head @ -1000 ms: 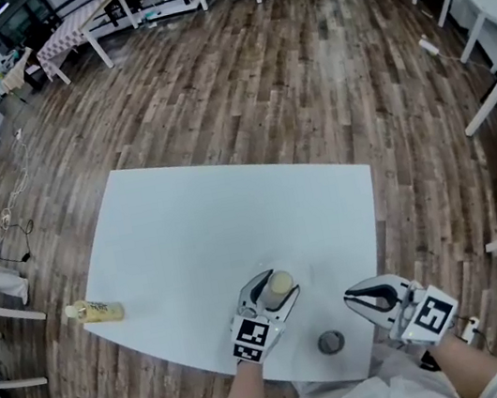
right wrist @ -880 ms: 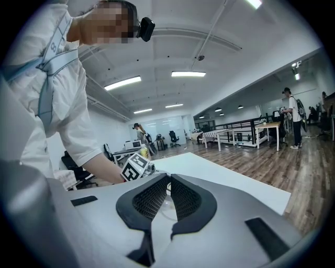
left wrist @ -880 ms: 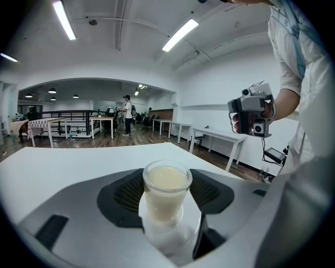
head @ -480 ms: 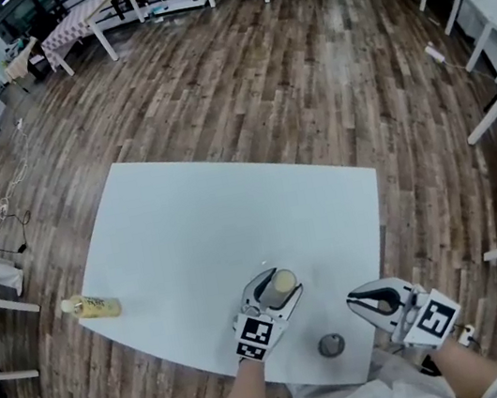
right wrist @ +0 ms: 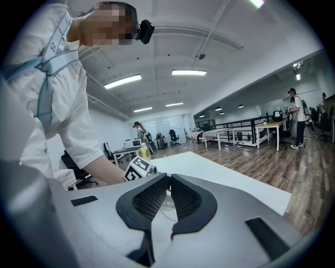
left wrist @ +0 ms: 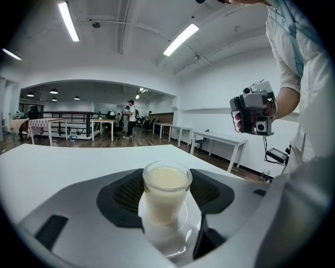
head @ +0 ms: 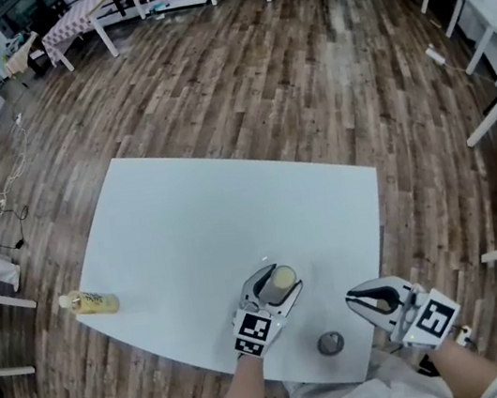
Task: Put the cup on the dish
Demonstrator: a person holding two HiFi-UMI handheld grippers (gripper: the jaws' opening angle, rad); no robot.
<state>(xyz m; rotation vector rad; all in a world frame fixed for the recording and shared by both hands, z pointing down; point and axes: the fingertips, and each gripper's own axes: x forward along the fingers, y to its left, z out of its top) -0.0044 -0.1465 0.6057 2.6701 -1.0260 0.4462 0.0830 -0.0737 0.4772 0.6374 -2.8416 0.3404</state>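
Near the lower edge of the white table (head: pixel 189 242), just right of the head view's centre, the left gripper (head: pixel 281 277) has its 2 jaws round the cup (left wrist: pixel 166 191). The cup is clear, stands upright and is filled almost to the brim with a pale creamy liquid. In the left gripper view the 2 dark ribbed pads (left wrist: pixel 123 196) lie against the cup's sides, 1 on each, with no gap to see, so this gripper is clamped on it. The cup stands on the middle of a small white dish (left wrist: pixel 180 236), whose glossy rim shows below and around the cup's foot. In the head view the dish cannot be made out against the white table top.

In the lower right of the head view the right gripper (head: pixel 350 298) reaches in over the table's right margin, well apart from the cup. In the right gripper view its jaws are closed, pad tips together, with only a narrow slit below them and nothing gripped.

A small round grey thing (head: pixel 330 343) lies on the table between the 2 grippers, close to the table's near edge; what it is cannot be told. At the table's left corner, in the left of the frame, a yellow bottle (head: pixel 91 304) lies on its side.
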